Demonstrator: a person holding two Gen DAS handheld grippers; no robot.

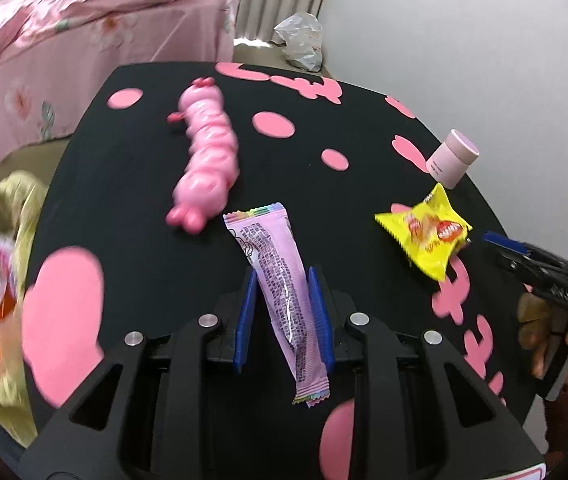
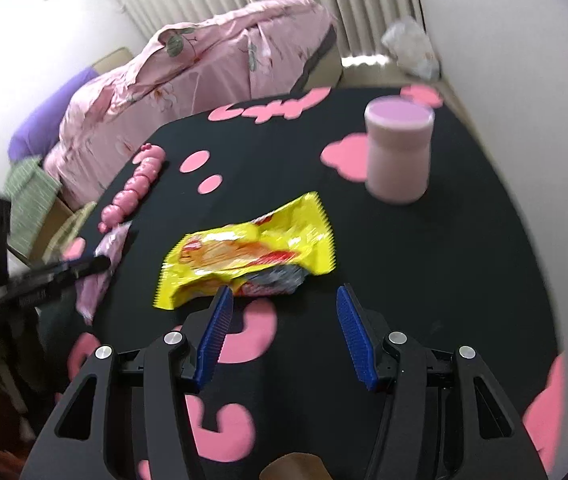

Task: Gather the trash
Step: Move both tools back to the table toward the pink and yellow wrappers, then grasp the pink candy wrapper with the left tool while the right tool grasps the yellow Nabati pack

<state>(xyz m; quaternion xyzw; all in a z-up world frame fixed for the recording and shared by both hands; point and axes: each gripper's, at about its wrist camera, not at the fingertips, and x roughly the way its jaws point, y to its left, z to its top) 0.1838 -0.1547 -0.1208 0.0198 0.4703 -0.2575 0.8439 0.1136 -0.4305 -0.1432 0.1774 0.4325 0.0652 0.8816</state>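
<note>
Trash bag (image 1: 0, 280) sits at far left, off edge of table (image 1: 156, 248). Left gripper (image 1: 284, 312) straddles pink wrapper (image 1: 280, 292), jaws apart, not clamped; next move likely is closing. Right of pink wrapper: yellow wrapper (image 2: 248, 252), with right gripper (image 2: 284, 336) wide apart just before it.

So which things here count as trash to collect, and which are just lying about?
Trash job:
pink wrapper, between the left gripper fingers
yellow snack packet, ahead of the open right gripper
bin bag

Lying about:
pink toy
pink jar
</note>
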